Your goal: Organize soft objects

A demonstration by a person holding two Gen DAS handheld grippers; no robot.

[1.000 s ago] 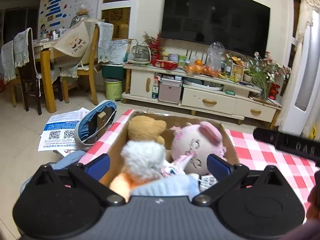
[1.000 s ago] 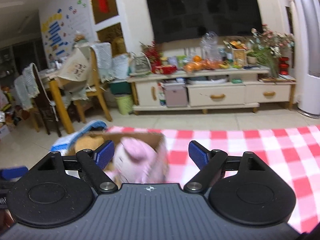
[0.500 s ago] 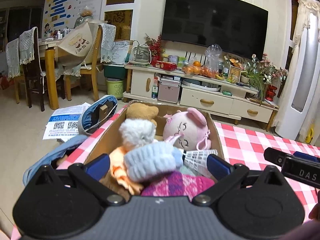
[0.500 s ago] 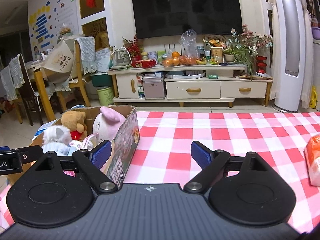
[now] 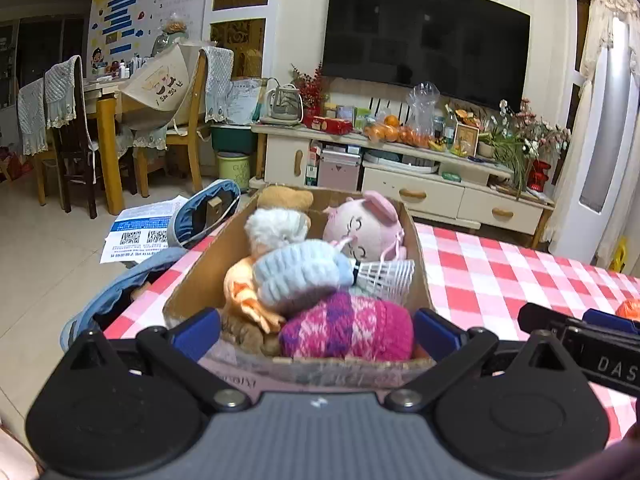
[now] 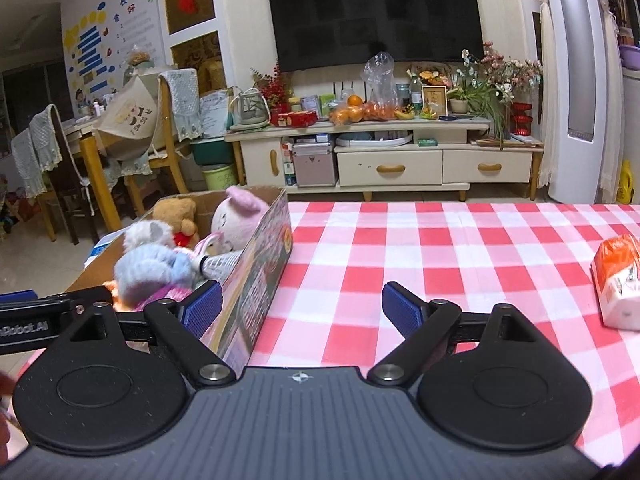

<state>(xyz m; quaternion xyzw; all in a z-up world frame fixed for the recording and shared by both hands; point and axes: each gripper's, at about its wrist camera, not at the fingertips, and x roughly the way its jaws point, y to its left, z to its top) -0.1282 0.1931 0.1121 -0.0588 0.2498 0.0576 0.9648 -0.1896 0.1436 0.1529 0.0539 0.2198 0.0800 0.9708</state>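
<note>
A cardboard box (image 5: 416,264) sits at the left end of a worktop (image 6: 400,248) covered in a red, pink and white checked cloth, and it is packed with soft things. At the near end of the box lies a magenta and purple knitted bundle (image 5: 348,328), with a pale blue fluffy piece (image 5: 300,272) resting on top of it and an orange cloth (image 5: 240,296) to its left. Farther back are a white fluffy toy (image 5: 272,228), a brown teddy bear (image 6: 176,212) in the far left corner and a pink plush toy (image 5: 360,224) in the far right corner. A white shuttlecock (image 5: 384,274) lies against the right wall of the box, between the blue piece and the pink toy. The left tongs (image 5: 316,330) hover at the near end of the box, spread wide and holding nothing, their blue pads on either side of the knitted bundle without touching it. The right tongs (image 6: 302,308) are also spread wide and empty, above the cloth just right of the box. An orange and white packet (image 6: 618,280) lies on the cloth at the far right, well apart from the box.
</note>
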